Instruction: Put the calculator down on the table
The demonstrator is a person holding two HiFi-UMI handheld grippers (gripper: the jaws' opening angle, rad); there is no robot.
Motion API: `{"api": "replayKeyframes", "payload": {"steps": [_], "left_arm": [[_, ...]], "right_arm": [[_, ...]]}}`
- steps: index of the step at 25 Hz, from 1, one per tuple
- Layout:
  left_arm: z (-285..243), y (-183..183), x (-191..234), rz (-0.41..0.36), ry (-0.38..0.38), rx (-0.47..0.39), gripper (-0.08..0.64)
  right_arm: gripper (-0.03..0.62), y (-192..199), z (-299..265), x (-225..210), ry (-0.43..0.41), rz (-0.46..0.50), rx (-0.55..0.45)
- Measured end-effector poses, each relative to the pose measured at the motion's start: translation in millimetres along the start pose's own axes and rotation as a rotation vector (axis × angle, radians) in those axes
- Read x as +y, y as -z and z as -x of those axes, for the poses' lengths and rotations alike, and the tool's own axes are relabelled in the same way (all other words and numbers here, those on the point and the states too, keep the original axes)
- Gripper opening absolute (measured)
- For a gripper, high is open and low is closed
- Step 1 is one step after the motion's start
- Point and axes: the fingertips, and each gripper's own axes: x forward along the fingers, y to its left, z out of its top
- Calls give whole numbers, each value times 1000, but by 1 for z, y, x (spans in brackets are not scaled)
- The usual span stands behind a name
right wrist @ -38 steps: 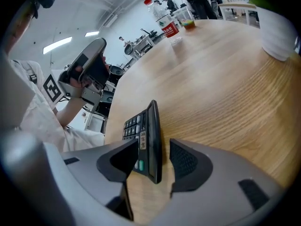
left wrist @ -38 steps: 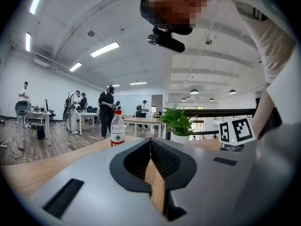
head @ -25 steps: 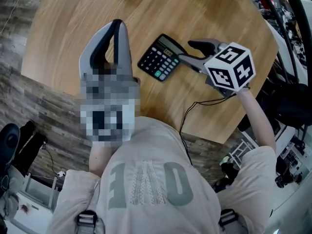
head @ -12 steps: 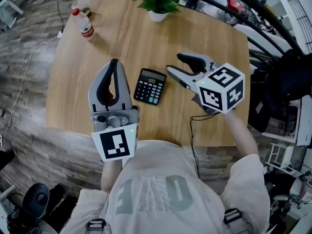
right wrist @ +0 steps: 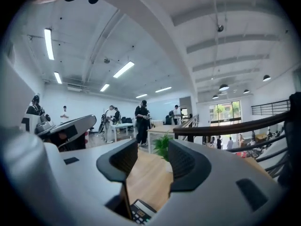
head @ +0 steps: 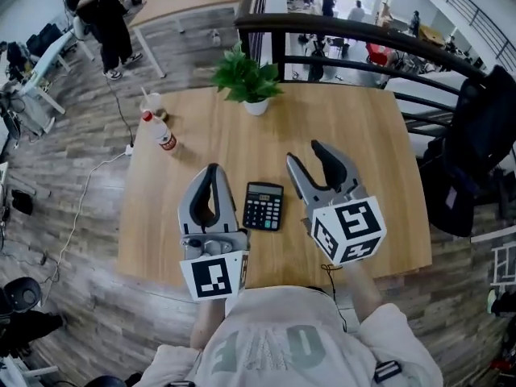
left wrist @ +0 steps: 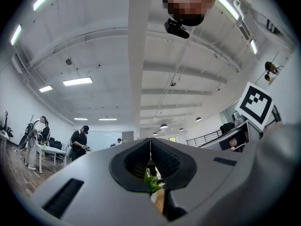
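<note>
Evidently done | calculator [head: 264,205] lay flat on the wooden table [head: 363,135], between the two tools, touched by neither | left gripper [head: 213,170]: jaws pressed together, holding nothing | right gripper [head: 305,153]: jaws parted, holding nothing, hung above the tabletop, probably so the calculator rested undisturbed

Nothing I can read from here.
I see print on the shirt [head: 266,347], the calculator [head: 264,205] keys and the bottle [head: 160,131] label, all too small or blurred.
</note>
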Motion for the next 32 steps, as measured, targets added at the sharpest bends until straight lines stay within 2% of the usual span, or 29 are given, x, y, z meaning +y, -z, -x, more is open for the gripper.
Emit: {"api": "replayKeyframes", "payload": {"steps": [4,8,10,12,14,23,32], "left_arm": [[1,-10,-8,-14,21,-24,9],[3,-18,-13,-6,34,-47,9],[4,-23,-15,0,38,-58,9],[6,-27,-17,-5,41,-67,9],[8,-28,-19,-13,39,-70,9],[16,-29,-7,-14,3,-76,9],[16,-23,-5,-12,-2,-61,9]], "right_arm": [[207,-11,20,4,102,-15,-97],[190,-10,31,13,148,15,-142],[143,-8,34,17,159,17,-153],[54,-5,35,18,177,6,-157],[18,-3,36,18,188,0,-155],[18,-1,35,22,177,11,-147],[18,4,34,22,186,15,-133]]}}
